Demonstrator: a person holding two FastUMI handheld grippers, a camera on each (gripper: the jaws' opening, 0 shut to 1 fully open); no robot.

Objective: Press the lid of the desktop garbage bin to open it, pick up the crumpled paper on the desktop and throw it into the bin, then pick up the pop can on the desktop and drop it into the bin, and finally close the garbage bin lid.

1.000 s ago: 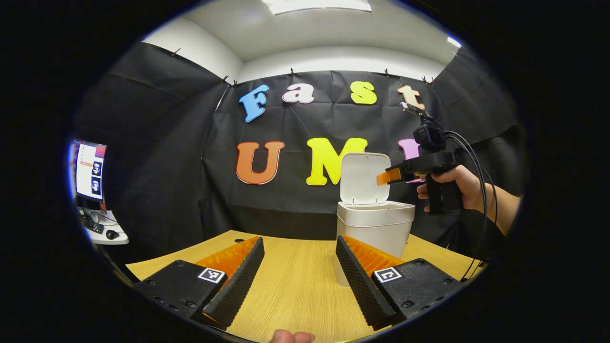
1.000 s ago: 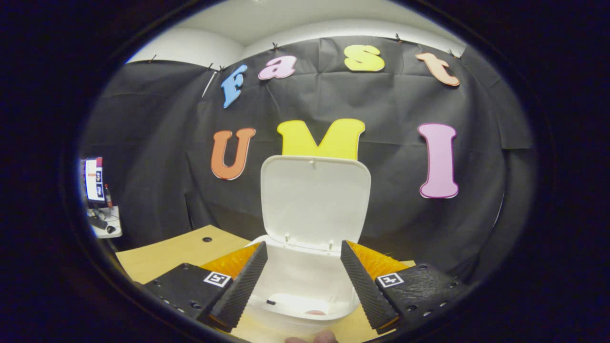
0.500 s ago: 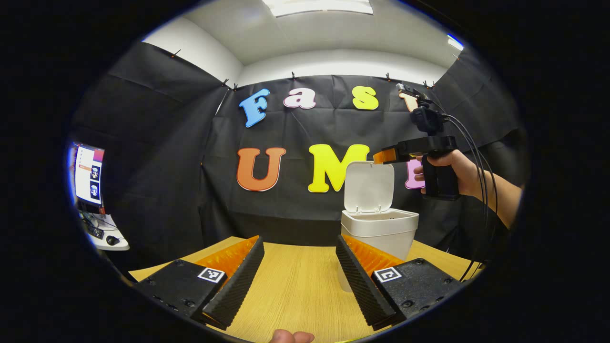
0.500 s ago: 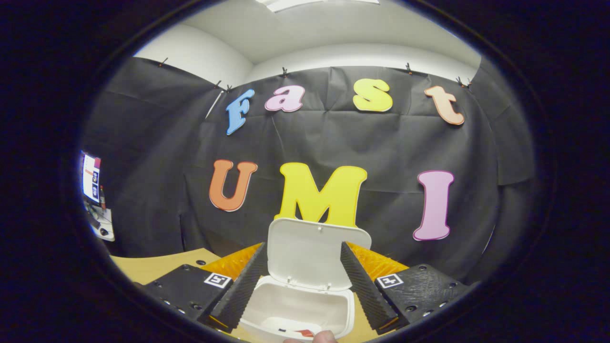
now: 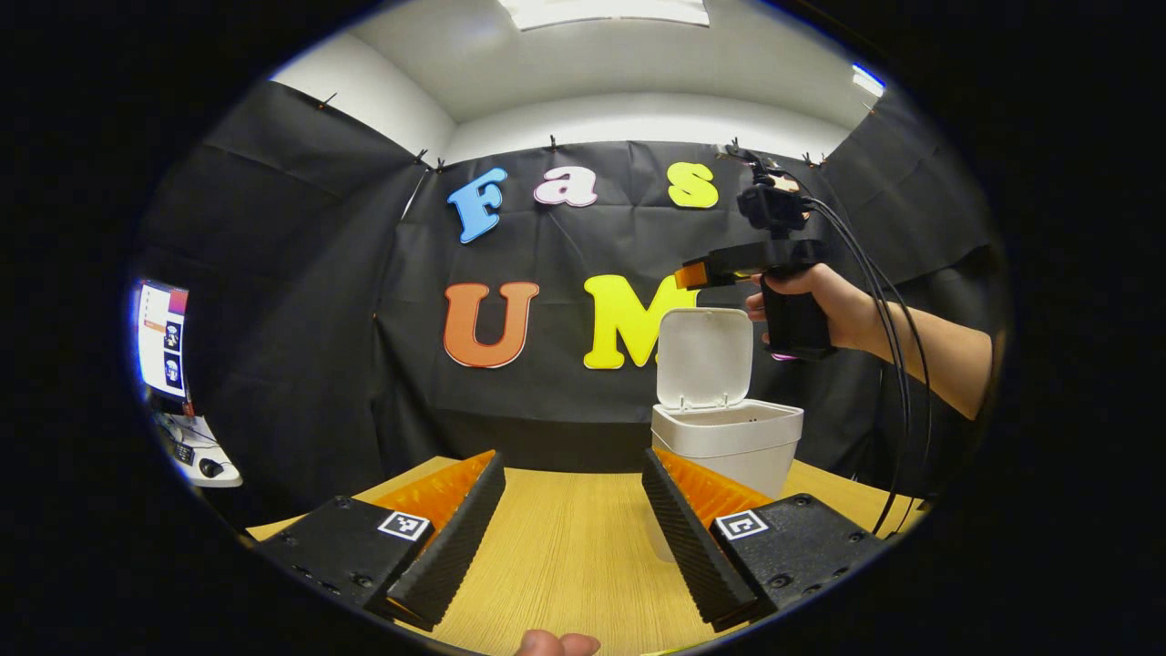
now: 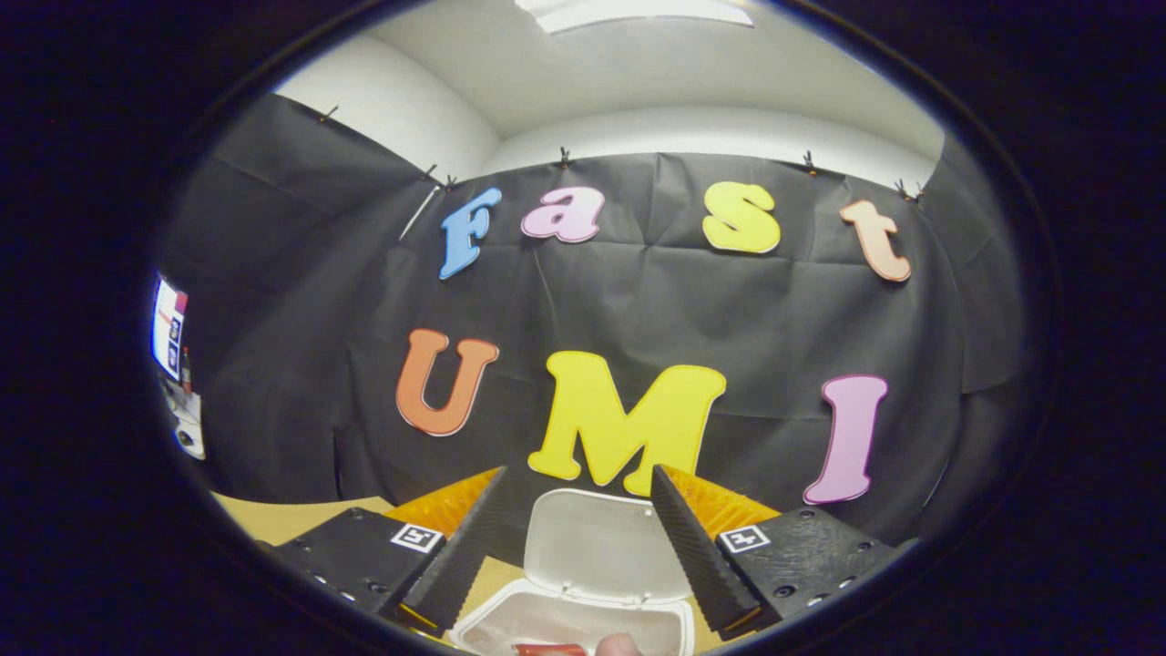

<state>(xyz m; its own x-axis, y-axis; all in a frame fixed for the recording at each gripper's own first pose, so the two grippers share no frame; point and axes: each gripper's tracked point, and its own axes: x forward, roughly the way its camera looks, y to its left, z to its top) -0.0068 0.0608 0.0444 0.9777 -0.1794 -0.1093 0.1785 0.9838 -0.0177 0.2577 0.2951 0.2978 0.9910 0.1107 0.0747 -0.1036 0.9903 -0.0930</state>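
Left gripper sits low over the wooden desk, fingers spread wide w/ nothing between them, just bare desktop showing in the gap. A fingertip of the person pokes in at the bottom edge of the left gripper view.

White desktop bin stands on the far right part of the desk, partly behind the left gripper's right-hand finger. Its lid is flipped up, standing near upright at the back of the bin, hinged at the rear rim.

Right gripper is held up in the air by a hand, above the lid's top edge and clear of it, cables trailing down from it toward the right. In the right gripper view its own fingers are parted, right gripper empty, looking down over the open lid and the bin's mouth. At the very bottom of that view there's a reddish sliver inside the bin, prob. the pop can, but too little shows to be sure. Crumpled paper can't be made out in there.

Off to the far left a monitor glows on a side table w/ a mouse beside it
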